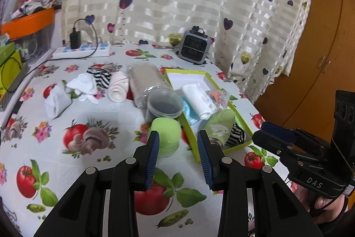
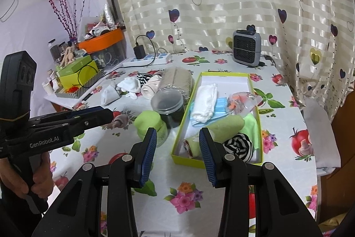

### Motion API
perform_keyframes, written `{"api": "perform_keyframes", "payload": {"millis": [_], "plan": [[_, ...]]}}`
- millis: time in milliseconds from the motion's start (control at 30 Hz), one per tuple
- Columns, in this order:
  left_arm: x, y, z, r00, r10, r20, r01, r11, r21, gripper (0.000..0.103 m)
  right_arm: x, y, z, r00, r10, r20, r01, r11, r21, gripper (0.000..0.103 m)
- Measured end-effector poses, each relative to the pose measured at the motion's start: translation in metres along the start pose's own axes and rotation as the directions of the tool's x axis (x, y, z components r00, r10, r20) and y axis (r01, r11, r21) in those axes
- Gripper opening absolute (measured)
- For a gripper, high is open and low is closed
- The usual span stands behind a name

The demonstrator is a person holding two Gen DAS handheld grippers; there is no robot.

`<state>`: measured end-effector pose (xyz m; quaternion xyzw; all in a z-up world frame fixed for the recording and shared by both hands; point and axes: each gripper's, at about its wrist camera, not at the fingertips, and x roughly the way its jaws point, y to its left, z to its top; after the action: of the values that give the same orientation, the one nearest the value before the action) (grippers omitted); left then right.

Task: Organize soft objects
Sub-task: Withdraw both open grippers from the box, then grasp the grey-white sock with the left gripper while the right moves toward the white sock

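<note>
A lime-edged box [image 2: 200,79] [image 1: 170,71] lies on the table, holding a white rolled cloth [image 2: 205,101] [image 1: 198,99], a blue mask [image 2: 221,107], a green rabbit-print roll [image 1: 218,126] [image 2: 226,123] and a striped sock [image 2: 238,146]. Left of it lie a green roll [image 1: 167,136] [image 2: 148,122], a clear jar [image 1: 164,103] [image 2: 167,101], a pink roll [image 1: 118,86], a striped sock [image 1: 101,76] and white socks [image 1: 83,84]. My left gripper [image 1: 178,157] is open, empty, near the green roll. My right gripper [image 2: 177,157] is open, empty, over the box's near end.
A grey mini fan [image 1: 194,46] [image 2: 246,48] and a power strip with charger [image 1: 82,50] stand at the back by the curtain. Orange and green boxes [image 2: 88,59] crowd the left. The table edge drops off at right [image 2: 310,126].
</note>
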<state>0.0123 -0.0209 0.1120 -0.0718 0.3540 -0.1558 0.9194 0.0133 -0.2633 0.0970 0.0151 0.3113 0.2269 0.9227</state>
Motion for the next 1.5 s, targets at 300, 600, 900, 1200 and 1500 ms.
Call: {"api": "perform_keyframes", "payload": {"millis": [300, 600, 900, 1200, 1500], "plan": [[-0.008, 0.015, 0.001, 0.999, 0.038, 0.002, -0.038, 0.999, -0.019, 0.034, 0.000, 0.006, 0.002, 0.999, 0.042, 0.021, -0.042, 0.999, -0.005, 0.041], [0.002, 0.037, 0.008, 0.998, 0.054, -0.010, -0.054, 0.997, -0.048, 0.034, 0.011, 0.009, 0.014, 0.999, 0.052, 0.010, -0.051, 0.998, -0.029, 0.041], [0.012, 0.060, 0.019, 0.995, 0.101, -0.009, -0.102, 0.990, -0.095, 0.034, 0.030, 0.013, 0.032, 0.998, 0.068, -0.005, -0.068, 0.996, -0.056, 0.041], [0.020, 0.083, 0.018, 0.990, 0.141, -0.023, -0.143, 0.982, -0.121, 0.034, 0.046, 0.022, 0.044, 0.997, 0.080, -0.018, -0.081, 0.994, -0.068, 0.041], [0.031, 0.126, 0.016, 0.982, 0.178, -0.064, -0.186, 0.967, -0.176, 0.035, 0.071, 0.040, 0.061, 0.993, 0.105, -0.046, -0.109, 0.989, -0.100, 0.041]]}}
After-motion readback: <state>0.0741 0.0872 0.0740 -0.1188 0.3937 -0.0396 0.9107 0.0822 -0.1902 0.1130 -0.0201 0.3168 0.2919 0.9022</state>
